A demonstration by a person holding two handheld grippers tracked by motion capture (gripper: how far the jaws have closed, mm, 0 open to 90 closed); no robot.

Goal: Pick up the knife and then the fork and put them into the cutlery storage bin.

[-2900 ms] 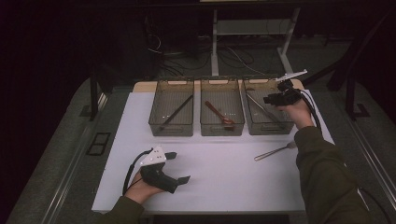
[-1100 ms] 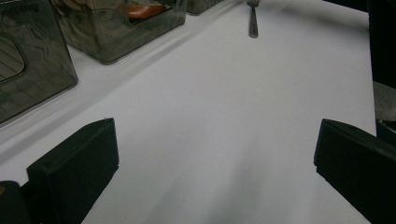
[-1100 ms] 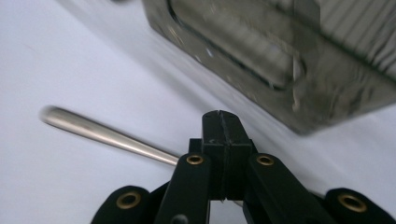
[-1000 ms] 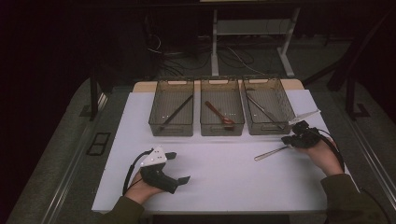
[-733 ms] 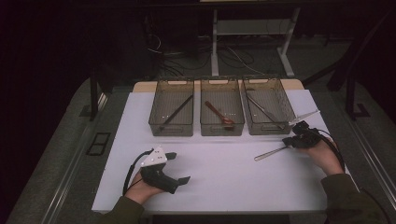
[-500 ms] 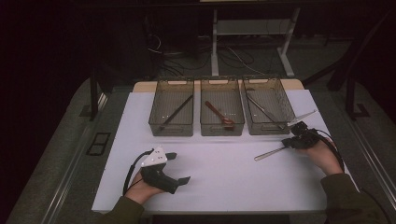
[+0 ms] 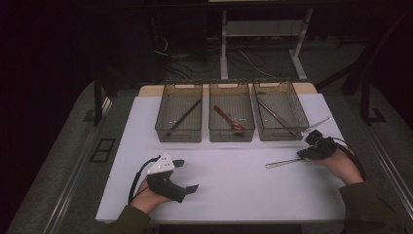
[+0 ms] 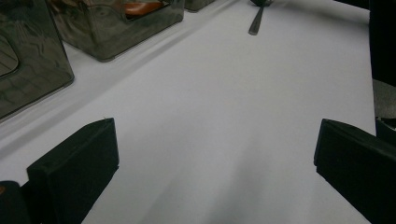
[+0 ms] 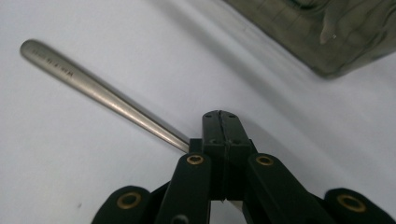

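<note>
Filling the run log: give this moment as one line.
left gripper: open, idle on table | right gripper: shut on utensil | bins: three

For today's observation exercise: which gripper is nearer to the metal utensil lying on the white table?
Right. The right gripper is closed at one end of the metal utensil on the white table. The left gripper rests open far across the table, well apart from it.

Wide-apart jaws over the white table (image 8: 224, 116), smoky bins (image 8: 112, 28) and a utensil handle (image 8: 256, 23) beyond.

Brushed metal utensil (image 9: 100, 95), matt white tabletop (image 7: 234, 190).
</note>
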